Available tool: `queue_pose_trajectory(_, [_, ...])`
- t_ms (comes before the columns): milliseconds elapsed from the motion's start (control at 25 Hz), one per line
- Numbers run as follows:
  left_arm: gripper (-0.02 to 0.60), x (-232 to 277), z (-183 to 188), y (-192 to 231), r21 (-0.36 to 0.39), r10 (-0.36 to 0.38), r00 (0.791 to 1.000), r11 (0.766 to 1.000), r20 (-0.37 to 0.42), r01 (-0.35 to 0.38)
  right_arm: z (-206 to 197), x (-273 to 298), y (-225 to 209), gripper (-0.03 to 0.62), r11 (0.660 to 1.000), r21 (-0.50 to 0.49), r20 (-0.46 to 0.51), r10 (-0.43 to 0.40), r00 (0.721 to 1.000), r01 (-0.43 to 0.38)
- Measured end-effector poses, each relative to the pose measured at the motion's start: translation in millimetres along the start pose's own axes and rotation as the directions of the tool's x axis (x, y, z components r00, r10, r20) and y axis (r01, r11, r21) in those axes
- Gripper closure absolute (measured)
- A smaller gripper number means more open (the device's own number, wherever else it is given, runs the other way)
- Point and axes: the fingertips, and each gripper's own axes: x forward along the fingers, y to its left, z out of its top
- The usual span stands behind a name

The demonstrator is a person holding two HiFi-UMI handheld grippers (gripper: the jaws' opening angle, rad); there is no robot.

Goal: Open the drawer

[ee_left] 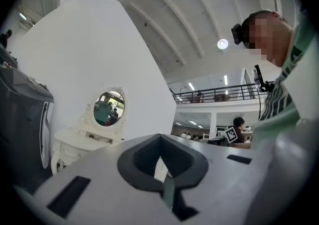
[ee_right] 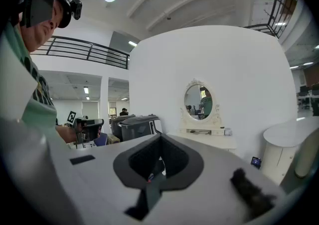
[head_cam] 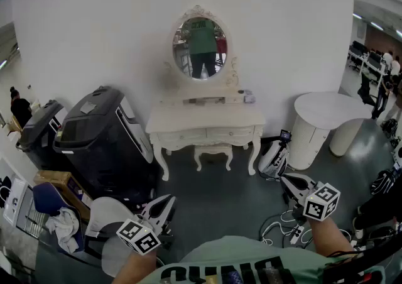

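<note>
Both empty with jaws together, left gripper (head_cam: 168, 201) and right gripper (head_cam: 284, 178) hang well apart from the closed drawer (head_cam: 230, 132) in the dressing table (head_cam: 205, 115)

There are one dressing table (head_cam: 205, 116), one oval mirror (head_cam: 200, 39), two drawers (head_cam: 182, 135), one stool (head_cam: 212, 151), one round table (head_cam: 323, 108) and two grippers (head_cam: 167, 203).

Cream-white dressing table (head_cam: 188, 116) and drawer (head_cam: 230, 132), ahead between left gripper (head_cam: 167, 202) and right gripper (head_cam: 286, 179). Black-and-white square markers on both grippers; pale grey jaws. Glossy black machine (head_cam: 103, 141) beyond left gripper. White round cabinet (head_cam: 320, 122) beyond right gripper. Dark grey floor (head_cam: 220, 201) between them.
</note>
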Motion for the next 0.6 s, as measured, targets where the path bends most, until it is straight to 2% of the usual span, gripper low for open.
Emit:
queue_pose_trajectory(200, [0.580, 7, -3, -3, -0.018, -0.005, 1.000, 1.000, 0.003, 0.005, 0, 0, -3, 0.583, 1.000, -0.012, 0.006, 0.013, 1.000, -0.013])
queue_pose_trajectory(600, [0.580, 18, -9, -12, 0.003, 0.016, 1.000, 1.000, 0.000, -0.016, -1, -7, -15, 0.583, 0.999, 0.019, 0.032, 0.050, 0.998, -0.051])
